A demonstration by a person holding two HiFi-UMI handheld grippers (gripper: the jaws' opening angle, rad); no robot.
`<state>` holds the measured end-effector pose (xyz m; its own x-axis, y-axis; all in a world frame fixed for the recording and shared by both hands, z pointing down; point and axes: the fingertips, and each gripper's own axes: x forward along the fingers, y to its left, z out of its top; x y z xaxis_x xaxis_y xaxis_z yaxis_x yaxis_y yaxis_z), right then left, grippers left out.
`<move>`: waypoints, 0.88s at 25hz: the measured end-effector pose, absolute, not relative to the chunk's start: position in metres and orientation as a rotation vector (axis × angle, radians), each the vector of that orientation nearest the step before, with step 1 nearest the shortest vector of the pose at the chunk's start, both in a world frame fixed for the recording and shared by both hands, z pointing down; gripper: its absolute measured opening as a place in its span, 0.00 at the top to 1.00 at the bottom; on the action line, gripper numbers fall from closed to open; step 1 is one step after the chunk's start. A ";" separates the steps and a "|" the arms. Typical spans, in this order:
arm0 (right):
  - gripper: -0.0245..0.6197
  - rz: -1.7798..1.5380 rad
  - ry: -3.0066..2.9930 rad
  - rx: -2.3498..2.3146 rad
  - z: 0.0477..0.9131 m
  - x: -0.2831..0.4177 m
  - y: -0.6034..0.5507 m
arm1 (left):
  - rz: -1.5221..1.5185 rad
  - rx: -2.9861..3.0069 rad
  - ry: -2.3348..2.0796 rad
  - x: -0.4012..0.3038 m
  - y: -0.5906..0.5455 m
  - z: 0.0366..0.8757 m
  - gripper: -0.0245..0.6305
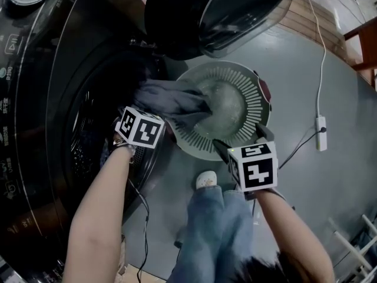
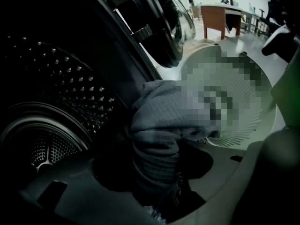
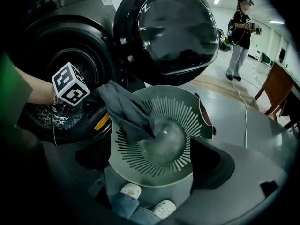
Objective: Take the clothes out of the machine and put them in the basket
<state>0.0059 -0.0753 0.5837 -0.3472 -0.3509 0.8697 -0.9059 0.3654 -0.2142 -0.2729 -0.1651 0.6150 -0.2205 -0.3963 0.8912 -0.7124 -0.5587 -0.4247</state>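
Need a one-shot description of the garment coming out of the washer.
Find the dark front-loading washer with its door open; a pale-green slotted basket sits before it. The grey garment drapes from the drum opening over the basket's rim, pinched in the left gripper: the only cloth bridging washer and basket.

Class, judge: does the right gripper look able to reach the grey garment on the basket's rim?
Probably yes: the right gripper hangs open over the basket, and only bare basket lies between it and the grey garment.

Grey floor [image 1: 330,193] carries basket [image 1: 257,102] beside washer [image 1: 47,158]; white pwr strip [image 1: 321,133] w/ cable lies near
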 end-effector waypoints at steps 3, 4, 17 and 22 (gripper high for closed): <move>0.15 0.936 -1.869 1.100 0.582 0.010 -0.077 | 1.853 1.776 -1.321 -0.272 -0.164 0.611 0.61; 0.14 0.939 -1.868 1.103 0.580 0.011 -0.077 | 1.858 1.770 -1.327 -0.271 -0.163 0.610 0.62; 0.15 0.870 -1.888 1.081 0.548 0.034 -0.076 | 1.628 1.732 -1.479 -0.254 -0.137 0.567 0.65; 0.15 0.875 -1.873 1.110 0.541 0.044 -0.079 | 1.553 1.777 -1.483 -0.229 -0.129 0.550 0.65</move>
<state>0.0440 -0.0794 0.5415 -0.3197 -0.3754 0.8700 -0.9083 0.3829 -0.1685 -0.2294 -0.1293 0.5496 -0.1502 -0.4638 0.8731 -0.8508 -0.3892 -0.3531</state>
